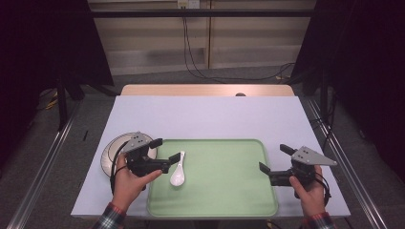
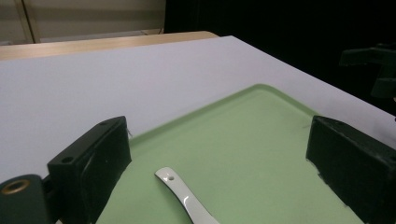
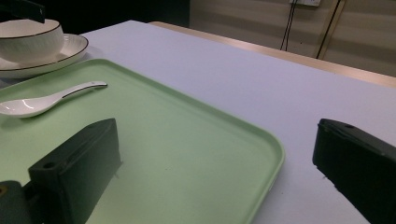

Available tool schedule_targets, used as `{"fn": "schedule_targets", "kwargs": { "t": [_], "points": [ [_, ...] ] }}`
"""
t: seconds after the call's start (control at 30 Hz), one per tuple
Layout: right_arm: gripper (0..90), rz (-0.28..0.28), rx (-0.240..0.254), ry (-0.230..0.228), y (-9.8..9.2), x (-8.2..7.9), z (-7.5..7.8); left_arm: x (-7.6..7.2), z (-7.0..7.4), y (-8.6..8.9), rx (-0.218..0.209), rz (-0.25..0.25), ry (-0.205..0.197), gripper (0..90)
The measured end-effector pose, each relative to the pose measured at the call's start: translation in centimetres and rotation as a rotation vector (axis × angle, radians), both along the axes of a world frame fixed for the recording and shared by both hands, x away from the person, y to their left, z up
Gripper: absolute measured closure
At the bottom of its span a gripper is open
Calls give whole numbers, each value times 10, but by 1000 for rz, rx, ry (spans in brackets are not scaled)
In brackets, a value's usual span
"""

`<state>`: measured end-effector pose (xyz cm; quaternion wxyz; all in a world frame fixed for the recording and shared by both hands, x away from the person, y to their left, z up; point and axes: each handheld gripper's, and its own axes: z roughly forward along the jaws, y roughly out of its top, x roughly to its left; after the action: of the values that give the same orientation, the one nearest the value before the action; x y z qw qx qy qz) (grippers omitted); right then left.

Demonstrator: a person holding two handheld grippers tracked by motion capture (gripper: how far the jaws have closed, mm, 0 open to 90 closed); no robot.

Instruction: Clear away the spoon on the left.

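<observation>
1 glossy white spoon (image 1: 177, 174) lies on smooth green tray (image 1: 229, 200).

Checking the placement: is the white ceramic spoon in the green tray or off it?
In it. The white ceramic spoon lies flat on the green tray, near its left edge.

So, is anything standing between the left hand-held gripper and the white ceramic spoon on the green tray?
Nothing visible. The left hand-held gripper is open, and the white ceramic spoon lies on the green plastic tray between its jaws.
</observation>
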<state>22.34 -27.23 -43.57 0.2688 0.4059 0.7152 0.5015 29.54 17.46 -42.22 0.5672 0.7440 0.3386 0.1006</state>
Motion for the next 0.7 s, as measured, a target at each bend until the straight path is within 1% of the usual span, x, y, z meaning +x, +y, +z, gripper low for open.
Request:
{"fn": "schedule_targets", "kwargs": {
  "t": [0.1,0.13,0.17,0.2,0.23,0.27,0.3,0.33,0.37,0.43,0.47,0.5,0.53,0.57,0.6,0.63,0.67,0.7],
  "points": [
    [4,1,0,-2,0,0,0,-1,3,2,-10,11,1,47],
    [4,2,0,1,0,0,0,0,3,4,-23,-8,-7,44],
    [4,5,0,1,0,0,0,-1,4,4,-13,11,-3,41],
    [4,5,-2,2,-1,0,0,-1,5,6,-10,3,-2,37],
    [4,5,-2,1,-1,0,0,-1,5,6,-14,1,-4,32],
    [4,5,-1,2,-1,0,0,-1,5,7,-27,-17,-3,31],
    [4,4,-1,2,-1,0,0,-1,5,8,-27,-22,-9,28],
    [4,3,0,2,-1,0,0,-1,6,9,-29,-22,-12,21],
    [4,5,1,4,-1,0,0,-2,7,10,-24,-4,-10,21],
    [4,1,1,1,-1,0,0,-1,7,12,-41,-30,-19,16],
    [4,0,3,1,-1,0,0,-2,8,13,-33,-27,-23,13],
    [4,-1,1,3,-1,0,0,-2,8,14,-34,-37,-29,11],
    [4,1,1,3,-1,0,0,-2,9,15,-31,-35,-31,11],
    [4,1,1,3,-1,0,0,-3,10,15,-20,-18,-30,8],
    [4,0,1,1,-2,0,0,-3,10,16,-19,-22,-34,6],
    [4,1,1,1,-2,0,0,-3,10,17,-32,-35,-31,6],
    [4,-1,-1,-2,-2,0,0,-3,10,18,-32,-44,-34,6],
    [4,-1,0,-1,-2,0,0,-4,10,19,-16,-26,-40,6]
  ]
}}
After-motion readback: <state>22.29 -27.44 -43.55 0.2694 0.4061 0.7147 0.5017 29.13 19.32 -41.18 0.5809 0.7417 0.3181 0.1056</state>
